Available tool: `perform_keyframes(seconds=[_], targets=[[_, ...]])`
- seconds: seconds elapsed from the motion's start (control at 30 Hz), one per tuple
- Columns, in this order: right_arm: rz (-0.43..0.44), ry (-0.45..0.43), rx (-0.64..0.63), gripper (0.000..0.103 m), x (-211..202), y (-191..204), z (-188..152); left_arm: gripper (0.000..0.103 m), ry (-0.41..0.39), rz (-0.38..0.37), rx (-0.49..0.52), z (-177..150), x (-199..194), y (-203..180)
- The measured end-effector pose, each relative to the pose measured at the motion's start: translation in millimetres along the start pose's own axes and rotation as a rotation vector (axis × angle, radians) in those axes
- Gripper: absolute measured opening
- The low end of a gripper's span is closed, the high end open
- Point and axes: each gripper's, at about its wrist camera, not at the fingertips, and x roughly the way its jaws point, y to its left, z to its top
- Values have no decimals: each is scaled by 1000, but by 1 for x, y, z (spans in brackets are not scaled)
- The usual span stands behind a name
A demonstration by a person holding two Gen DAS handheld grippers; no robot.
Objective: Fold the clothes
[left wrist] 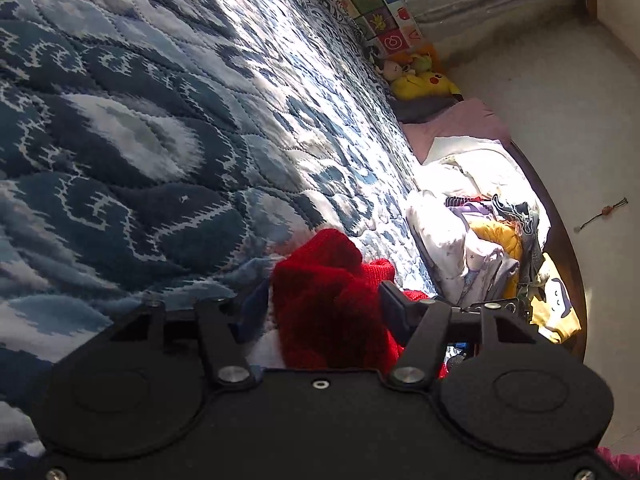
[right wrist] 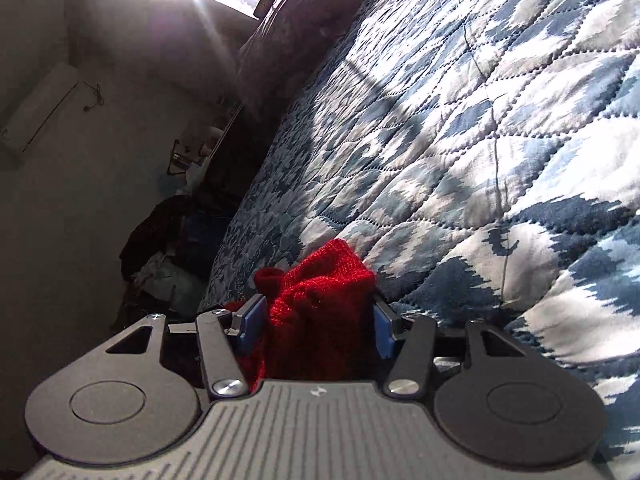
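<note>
In the left wrist view, the left gripper [left wrist: 326, 312] is clamped on a bunched fold of the red knit garment [left wrist: 320, 292], which bulges up at 6 o'clock over the blue-and-white quilt [left wrist: 160, 120]; a heap of other clothes [left wrist: 480, 240] lies at 3 o'clock by the bed's edge. In the right wrist view, the right gripper [right wrist: 318, 320] holds another wad of the same red knit between its blue pads [right wrist: 252, 320], again at 6 o'clock over the quilt. The knit looks soft, light, stretchy and limp, so it should sag between grips; edges or corners, such as hem or shoulders, seem better holds than bunched middles.
</note>
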Motion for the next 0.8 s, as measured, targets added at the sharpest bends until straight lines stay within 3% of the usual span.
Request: perform_keyframes(seconds=[0.17, 0.23, 0.37, 0.47, 0.53, 0.6, 0.67, 0.73, 0.77, 0.8], targets=[[-29, -9, -12, 33, 6, -1, -3, 37, 23, 50, 11, 1, 8, -4], [-34, -19, -18, 29, 5, -2, -6, 28, 11, 52, 14, -1, 8, -1], [-51, -21, -33, 27, 6, 0, -7, 25, -4, 60, 40, -4, 9, -1], [-13, -23, -1, 35, 2, -2, -4, 41, 4, 37, 43, -3, 8, -4], [31, -28, 42, 45, 0, -4, 0, 63, 20, -5, 26, 1, 8, -6], [63, -37, 83, 53, 0, -6, 6, 70, 34, -20, 3, 7, 11, -8], [37, -18, 54, 56, 5, 1, 11, 70, 43, -18, -27, 13, 14, -7], [7, 7, 23, 56, 9, 6, 16, 61, 52, -5, -51, 18, 15, -7], [-5, 14, 7, 51, 9, 9, 17, 54, 59, 17, -43, 19, 15, -8], [-18, 19, -26, 43, 8, 14, 16, 32, 71, 53, -12, 19, 16, -12]])
